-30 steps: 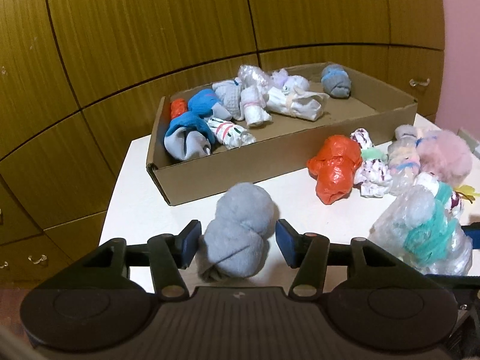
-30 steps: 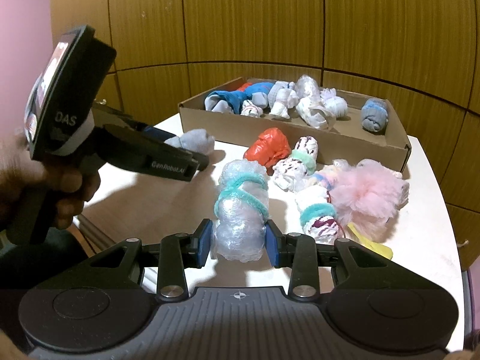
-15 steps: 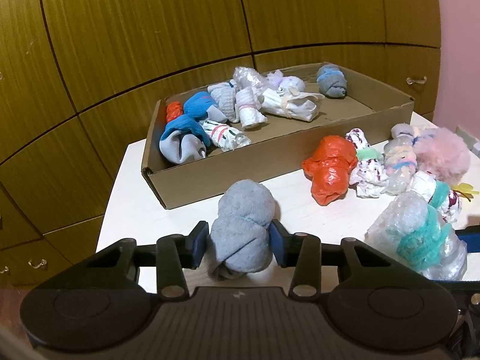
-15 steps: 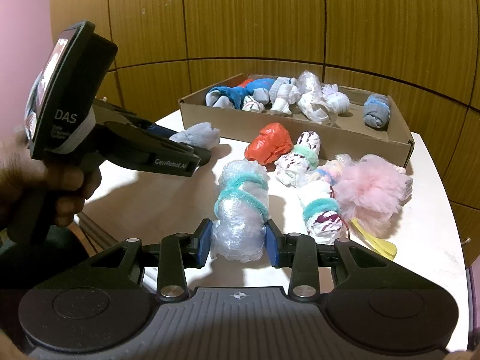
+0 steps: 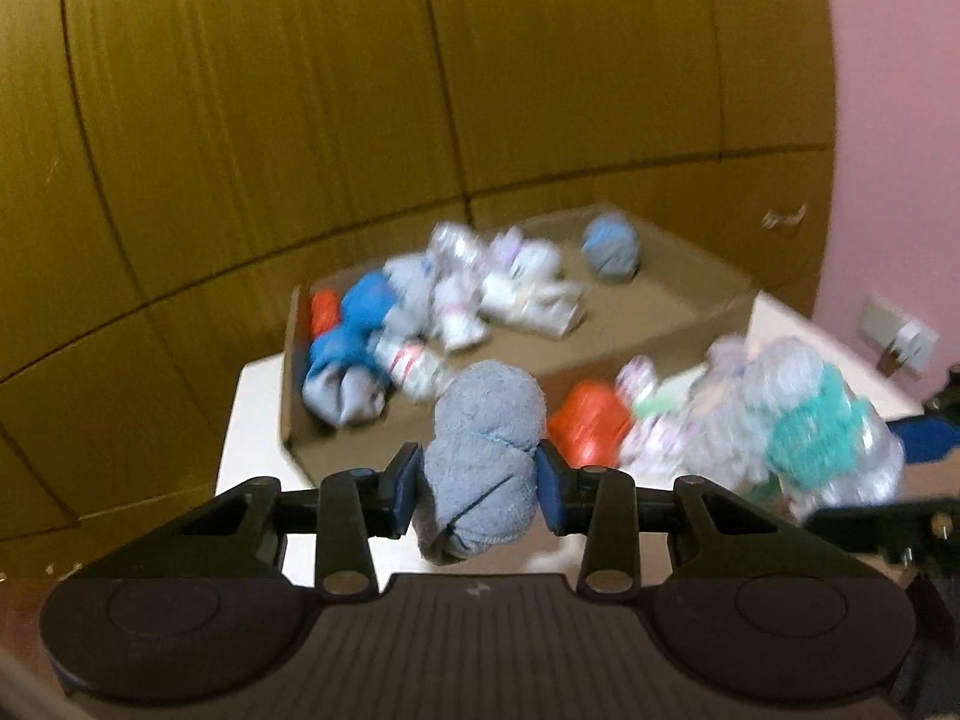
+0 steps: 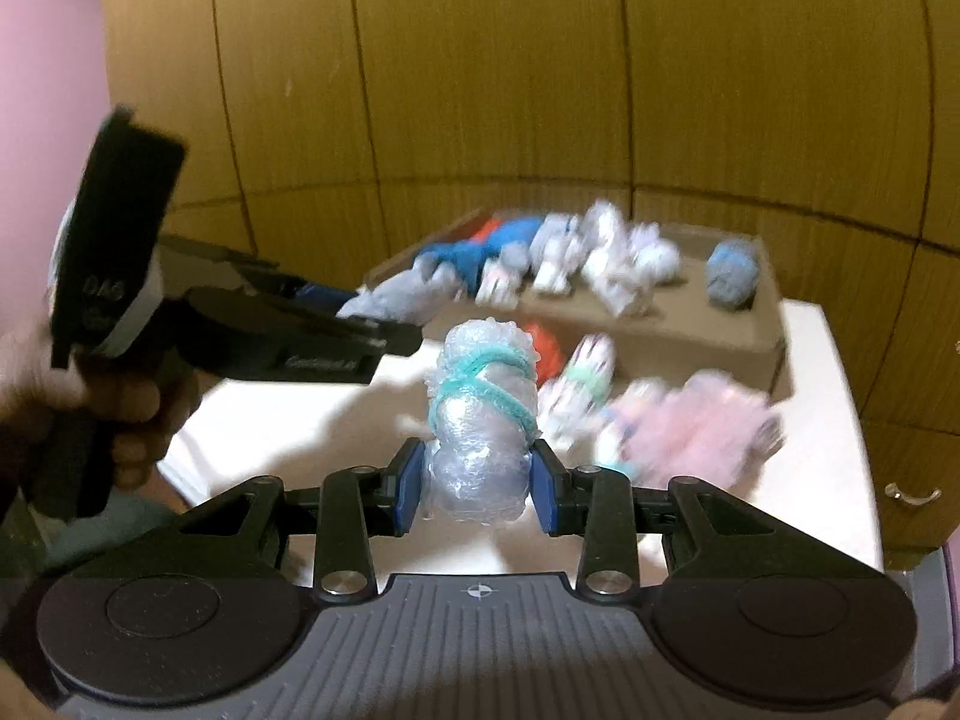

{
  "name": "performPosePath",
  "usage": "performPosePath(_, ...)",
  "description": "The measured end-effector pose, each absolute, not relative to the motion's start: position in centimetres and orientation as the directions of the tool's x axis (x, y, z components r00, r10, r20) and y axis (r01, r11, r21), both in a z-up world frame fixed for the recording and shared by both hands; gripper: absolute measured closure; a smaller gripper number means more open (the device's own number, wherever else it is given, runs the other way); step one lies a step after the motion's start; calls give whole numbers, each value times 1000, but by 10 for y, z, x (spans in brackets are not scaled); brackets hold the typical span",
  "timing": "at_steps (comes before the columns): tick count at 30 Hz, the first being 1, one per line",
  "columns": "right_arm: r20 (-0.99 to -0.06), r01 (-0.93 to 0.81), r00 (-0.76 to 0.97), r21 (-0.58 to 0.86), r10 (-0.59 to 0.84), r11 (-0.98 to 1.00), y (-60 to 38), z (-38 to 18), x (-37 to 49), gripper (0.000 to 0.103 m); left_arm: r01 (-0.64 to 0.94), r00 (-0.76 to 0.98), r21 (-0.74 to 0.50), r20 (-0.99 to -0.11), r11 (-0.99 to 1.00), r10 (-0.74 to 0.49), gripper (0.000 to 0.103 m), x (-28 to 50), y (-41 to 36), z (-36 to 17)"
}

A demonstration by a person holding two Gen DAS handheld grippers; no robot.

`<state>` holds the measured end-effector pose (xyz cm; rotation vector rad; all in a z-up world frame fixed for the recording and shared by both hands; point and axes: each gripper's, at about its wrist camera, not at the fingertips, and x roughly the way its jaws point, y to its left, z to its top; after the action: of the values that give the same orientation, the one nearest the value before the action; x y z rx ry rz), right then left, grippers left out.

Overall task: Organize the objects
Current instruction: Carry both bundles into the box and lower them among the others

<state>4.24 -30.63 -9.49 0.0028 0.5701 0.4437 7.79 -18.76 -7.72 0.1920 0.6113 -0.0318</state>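
The left gripper [image 5: 479, 480] is clamped on a rolled grey sock [image 5: 485, 456], held above the white desk [image 5: 252, 420] in front of the cardboard box [image 5: 672, 324] at 12 o'clock. The right gripper [image 6: 477, 487] grips a bubble-wrap bundle tied with teal yarn [image 6: 480, 414], also lifted off the desk. At 2 o'clock of that bundle sits a pink fluffy pom-pom [image 6: 702, 426]. The box holds a blurred heap of rolled socks [image 5: 420, 312].

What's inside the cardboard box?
The cardboard box holds rolled-up bundles: blue ones and an orange one at one end, whitish ones in the middle, a blue-grey one alone. Blur hides details, and the gray sock bundle covers part of the front wall.
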Motion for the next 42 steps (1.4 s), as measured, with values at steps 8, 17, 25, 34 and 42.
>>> performPosePath(8, -462, -331, 820, 99, 338, 939, -366, -40, 92, 59, 150, 815, 72, -574, 986, -82, 67, 142, -223, -42)
performPosePath(17, -561, -276, 780, 91, 278, 957, -411, -55, 201, 59, 155, 691, -119, -696, 981, -193, 67, 256, -249, -89)
performPosePath(25, -633, -342, 698, 115, 334, 933, -394, -87, 263, 59, 95, 672, -33, -735, 995, -88, 67, 291, -235, -124)
performPosePath(34, -710, -399, 626, 65, 323, 915, -383, -111, 314, 61, 81, 673, -39, -735, 996, -84, 67, 302, -223, -140)
performPosePath(42, -736, -433, 616, -16, 283, 901, -377, -113, 331, 61, 85, 668, -32, -740, 996, -81, 66, 295, -225, -142)
